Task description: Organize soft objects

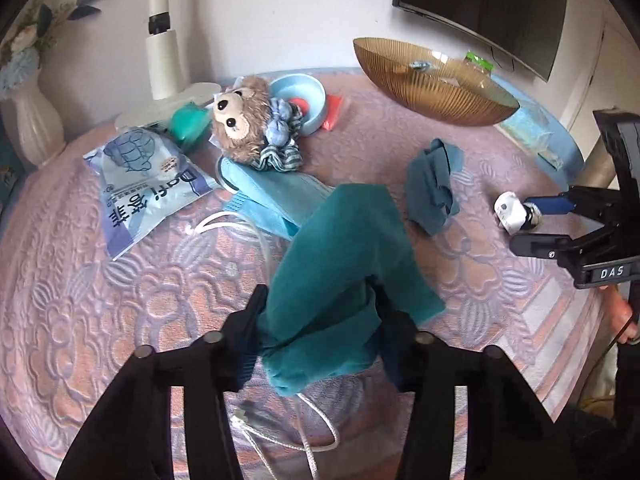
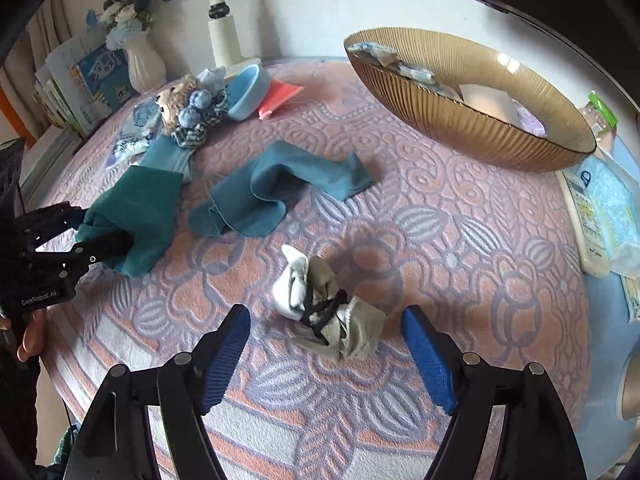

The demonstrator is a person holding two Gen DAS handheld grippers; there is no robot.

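A dark teal cloth [image 1: 344, 232] lies bunched on the patterned table cover [image 1: 120, 300], and my left gripper [image 1: 316, 328] is shut on its near end. The right wrist view shows the same cloth [image 2: 140, 208] clamped at the far left. A second, blue-grey cloth [image 2: 272, 184] lies crumpled mid-table, free of both grippers. A balled bundle of white and beige socks [image 2: 328, 308] with a black string sits between the blue pads [image 2: 226, 356] of my right gripper [image 2: 327, 312]. That gripper stands open around the bundle, its pads apart from it.
A ribbed amber bowl [image 2: 472, 128] holding packets stands at the back right. A plush bear [image 1: 240, 116], a light blue bowl [image 1: 304, 92], a mask packet [image 1: 148, 184] and blue masks [image 1: 272, 196] crowd the back left. A white cord [image 1: 288, 436] lies near the front edge.
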